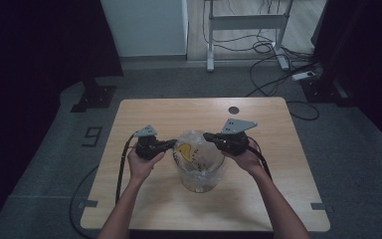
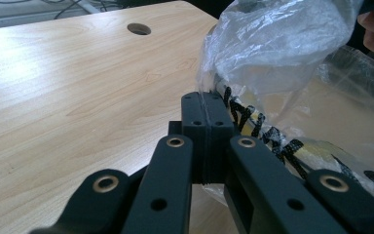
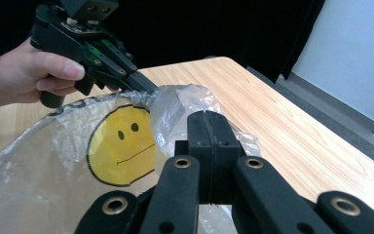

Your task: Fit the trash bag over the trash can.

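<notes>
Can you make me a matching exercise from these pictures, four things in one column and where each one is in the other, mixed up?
Things:
1. left claw
2. right claw
3. yellow smiley face
4. round hole

Places:
A. far part of the table top
B. shut on the bag's left edge
C. printed on the clear bag
D. shut on the bag's right edge

Pairs: 1-B, 2-D, 3-C, 4-A

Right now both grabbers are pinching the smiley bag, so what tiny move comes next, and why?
Probably ease the two grippers apart sideways. The left gripper is shut on one edge of the clear plastic bag, the right gripper on the opposite edge, and its mouth looks crumpled, so a gentle pull should open it over the table.
</notes>
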Demonstrator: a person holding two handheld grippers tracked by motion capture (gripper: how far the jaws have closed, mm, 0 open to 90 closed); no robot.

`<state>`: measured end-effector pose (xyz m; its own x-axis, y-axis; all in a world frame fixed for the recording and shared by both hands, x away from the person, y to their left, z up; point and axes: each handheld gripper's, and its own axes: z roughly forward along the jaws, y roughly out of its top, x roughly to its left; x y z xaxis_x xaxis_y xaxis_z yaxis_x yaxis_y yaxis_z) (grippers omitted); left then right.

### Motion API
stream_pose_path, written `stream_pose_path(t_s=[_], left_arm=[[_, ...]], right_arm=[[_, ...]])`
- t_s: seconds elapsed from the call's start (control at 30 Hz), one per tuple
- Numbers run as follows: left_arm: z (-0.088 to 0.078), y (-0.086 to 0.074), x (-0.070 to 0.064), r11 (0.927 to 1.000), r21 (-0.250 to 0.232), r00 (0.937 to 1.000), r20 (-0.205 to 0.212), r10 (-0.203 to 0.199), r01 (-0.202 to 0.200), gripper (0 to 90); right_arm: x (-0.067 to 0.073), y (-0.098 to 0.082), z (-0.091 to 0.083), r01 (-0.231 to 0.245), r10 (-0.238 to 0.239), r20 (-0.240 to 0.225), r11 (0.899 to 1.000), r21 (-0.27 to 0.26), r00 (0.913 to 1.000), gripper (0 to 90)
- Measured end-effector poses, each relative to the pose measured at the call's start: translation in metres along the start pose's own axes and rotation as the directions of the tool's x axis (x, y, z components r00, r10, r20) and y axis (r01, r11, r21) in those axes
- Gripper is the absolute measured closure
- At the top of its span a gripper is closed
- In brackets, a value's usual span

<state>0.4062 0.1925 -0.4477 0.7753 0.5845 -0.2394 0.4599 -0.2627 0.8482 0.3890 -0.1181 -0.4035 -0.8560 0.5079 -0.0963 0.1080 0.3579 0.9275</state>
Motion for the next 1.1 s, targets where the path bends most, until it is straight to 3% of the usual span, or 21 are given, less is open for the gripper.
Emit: stream_pose_path(t_s=[0.27,0.57,1.1], left_arm=[[0.000,0.000,0.001,1.0000,-0.005,1.0000,0.000,-0.002,0.002,89.7],[0.002,-0.001,0.001,1.0000,-0.007,1.0000,0.001,-0.001,0.001,89.7],[0.003,-0.002,0.003,1.0000,-0.009,1.0000,0.004,0.000,0.000,89.7]], right_arm=[[-0.004,0.000,0.002,-0.003,0.003,0.030,1.000,-0.010,0.9995,89.5],[-0.021,-0.004,0.013,-0.040,0.038,0.132,0.999,0.016,0.9905,89.6],[-0.037,-0.012,0.016,-0.117,0.119,0.078,0.993,-0.022,0.9898,89.6]])
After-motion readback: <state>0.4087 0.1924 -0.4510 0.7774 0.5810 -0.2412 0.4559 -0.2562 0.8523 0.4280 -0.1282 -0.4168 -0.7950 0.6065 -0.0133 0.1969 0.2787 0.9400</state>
